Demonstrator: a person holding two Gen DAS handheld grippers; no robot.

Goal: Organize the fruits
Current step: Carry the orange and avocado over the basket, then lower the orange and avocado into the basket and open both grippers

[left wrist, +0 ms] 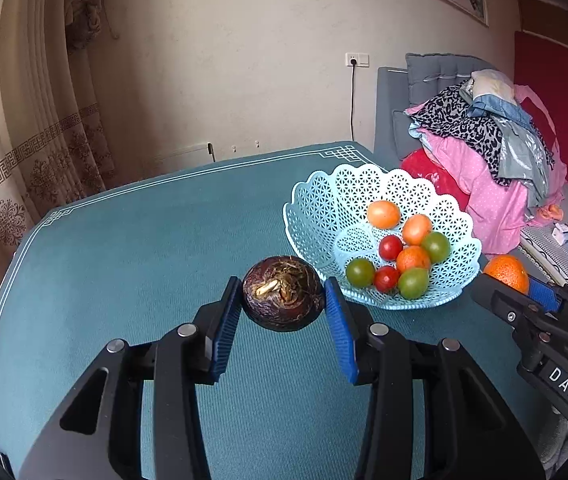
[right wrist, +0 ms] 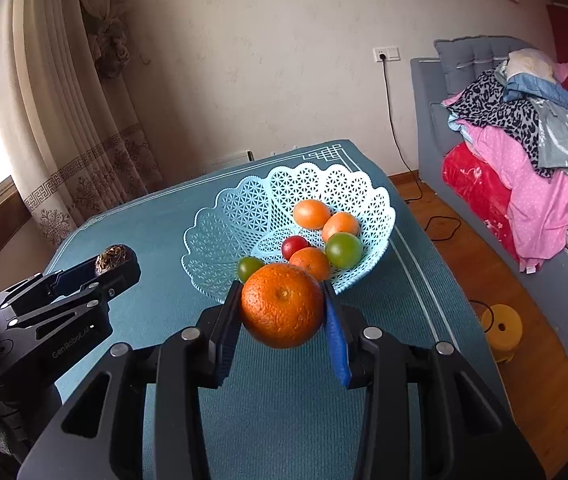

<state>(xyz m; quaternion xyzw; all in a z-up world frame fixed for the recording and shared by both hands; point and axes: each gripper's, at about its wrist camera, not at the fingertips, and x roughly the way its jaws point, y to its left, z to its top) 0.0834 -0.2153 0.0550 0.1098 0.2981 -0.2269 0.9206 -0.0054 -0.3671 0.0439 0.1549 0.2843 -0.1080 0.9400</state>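
Note:
My left gripper (left wrist: 284, 298) is shut on a dark brown round fruit (left wrist: 282, 298) and holds it above the teal table, just left of the light blue lattice basket (left wrist: 323, 208). My right gripper (right wrist: 283, 310) is shut on a large orange (right wrist: 282, 306) and holds it above the table in front of the basket (right wrist: 244, 208). The basket holds several small orange, red and green fruits (left wrist: 401, 250). The left gripper with its fruit (right wrist: 112, 258) also shows in the right wrist view, and the orange (left wrist: 505, 272) shows in the left wrist view.
The teal tablecloth (left wrist: 144, 260) covers the table. A grey sofa with a pile of clothes (left wrist: 491, 148) stands to the right. A yellow stool (right wrist: 501, 324) and a black cable lie on the wooden floor right of the table. Curtains hang at the left.

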